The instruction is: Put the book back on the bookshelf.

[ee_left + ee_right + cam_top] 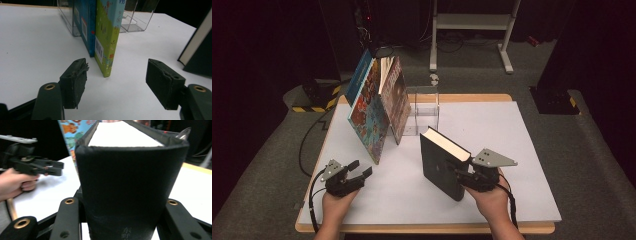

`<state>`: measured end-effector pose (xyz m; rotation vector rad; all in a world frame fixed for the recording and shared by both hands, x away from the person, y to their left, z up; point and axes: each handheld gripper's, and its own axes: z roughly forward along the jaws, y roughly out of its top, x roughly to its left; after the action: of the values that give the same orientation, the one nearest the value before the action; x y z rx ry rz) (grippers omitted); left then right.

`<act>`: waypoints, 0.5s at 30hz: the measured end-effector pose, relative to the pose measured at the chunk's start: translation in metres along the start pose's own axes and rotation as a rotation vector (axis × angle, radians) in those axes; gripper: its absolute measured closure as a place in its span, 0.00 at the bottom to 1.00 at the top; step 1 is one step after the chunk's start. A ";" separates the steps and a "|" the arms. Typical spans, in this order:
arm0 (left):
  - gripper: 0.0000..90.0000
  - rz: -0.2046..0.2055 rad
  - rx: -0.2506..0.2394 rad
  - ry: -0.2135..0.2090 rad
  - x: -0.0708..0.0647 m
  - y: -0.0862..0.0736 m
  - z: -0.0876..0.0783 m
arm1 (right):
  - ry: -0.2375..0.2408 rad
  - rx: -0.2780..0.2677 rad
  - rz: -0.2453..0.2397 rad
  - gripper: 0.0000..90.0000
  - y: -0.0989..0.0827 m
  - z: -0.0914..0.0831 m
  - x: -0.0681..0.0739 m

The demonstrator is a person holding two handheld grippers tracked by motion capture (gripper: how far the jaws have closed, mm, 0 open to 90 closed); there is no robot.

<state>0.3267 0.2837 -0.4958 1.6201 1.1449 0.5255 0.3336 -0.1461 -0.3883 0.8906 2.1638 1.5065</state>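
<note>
A thick black hardback book [439, 162] stands on its lower edge on the white table, its page block facing up and right. My right gripper [460, 175] is shut on its spine; in the right gripper view both fingers [67, 217] flank the black spine [130, 182]. My left gripper [361, 168] hovers open near the table's front left, with nothing between its pads [75, 82]. Ahead of it, several colourful picture books [372, 112] lean to the left. The nearest are a green one [107, 37] and a blue one [86, 25].
A clear acrylic book stand [424, 110] sits behind the leaning books. The white tabletop [512, 150] stretches bare to the right. Beyond the table are a white metal frame [472, 22] and a yellow-and-black striped base [314, 97] on the floor.
</note>
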 end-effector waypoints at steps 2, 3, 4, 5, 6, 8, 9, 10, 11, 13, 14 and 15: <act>0.37 0.002 -0.003 0.000 0.000 0.000 -0.001 | -0.018 0.003 -0.005 0.60 0.003 0.002 0.001; 0.37 0.003 -0.006 -0.004 -0.001 0.000 -0.001 | -0.051 -0.005 -0.004 0.60 0.008 0.007 0.000; 0.37 0.001 -0.009 -0.008 -0.001 0.000 -0.001 | -0.058 -0.008 0.005 0.60 0.011 0.009 -0.001; 0.37 0.002 -0.009 -0.011 -0.002 0.001 -0.001 | -0.061 -0.011 0.019 0.60 0.015 0.013 -0.003; 0.37 0.002 -0.009 -0.011 -0.002 0.001 -0.001 | -0.061 -0.011 0.019 0.60 0.015 0.013 -0.003; 0.37 0.009 -0.009 -0.015 -0.002 0.001 -0.001 | -0.082 -0.021 0.037 0.60 0.021 0.020 -0.006; 0.37 0.008 -0.011 -0.022 -0.003 0.001 -0.001 | -0.123 -0.026 0.039 0.60 0.028 0.029 -0.008; 0.37 0.012 -0.010 -0.026 -0.003 0.001 -0.001 | -0.142 -0.028 0.041 0.60 0.031 0.034 -0.009; 0.37 0.012 -0.010 -0.026 -0.003 0.001 -0.001 | -0.142 -0.028 0.041 0.60 0.031 0.034 -0.009; 0.37 0.014 -0.012 -0.027 -0.002 0.001 -0.001 | -0.167 -0.032 0.060 0.60 0.037 0.045 -0.015; 0.37 0.012 -0.012 -0.028 -0.002 0.001 -0.001 | -0.174 -0.033 0.070 0.60 0.039 0.049 -0.017; 0.37 0.004 -0.016 -0.031 -0.001 0.001 -0.001 | -0.191 -0.037 0.082 0.60 0.044 0.058 -0.021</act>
<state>0.3256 0.2830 -0.4941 1.6124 1.1122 0.5094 0.3976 -0.1092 -0.3707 1.0753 1.9797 1.4301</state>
